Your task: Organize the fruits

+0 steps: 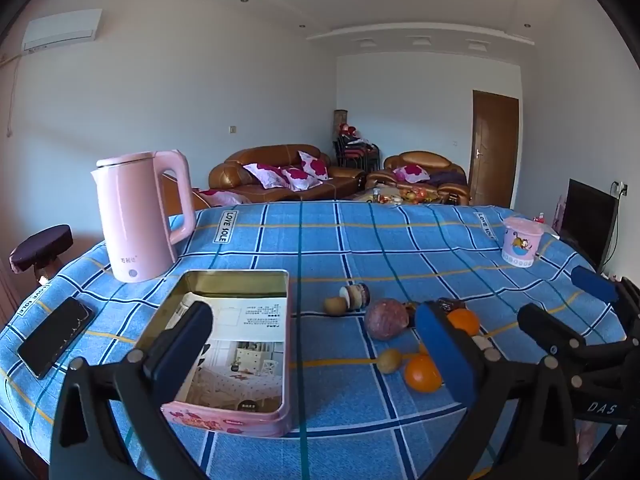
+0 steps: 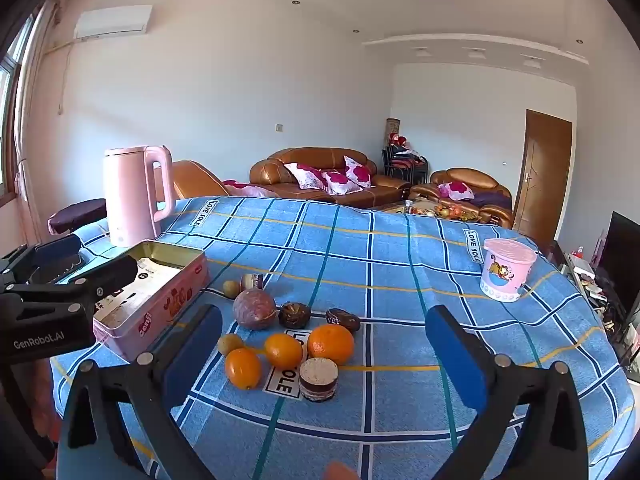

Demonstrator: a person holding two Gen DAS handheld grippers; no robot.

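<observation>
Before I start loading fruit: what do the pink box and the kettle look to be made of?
The pink box looks like thin sheet metal: its bare inner walls are shiny gold and its rim is rolled, with printed paint outside. The kettle looks like matte or satin pink plastic, with a smooth moulded handle and soft highlights; any metal liner is not visible.

Mostly shiny stuff on soft cloth
Tin box (image 2: 160,304) looked glossy metal, kettle (image 1: 136,220) smooth plastic, checked cloth (image 2: 400,264) matt woven, oranges (image 2: 330,343) dimpled.
</observation>
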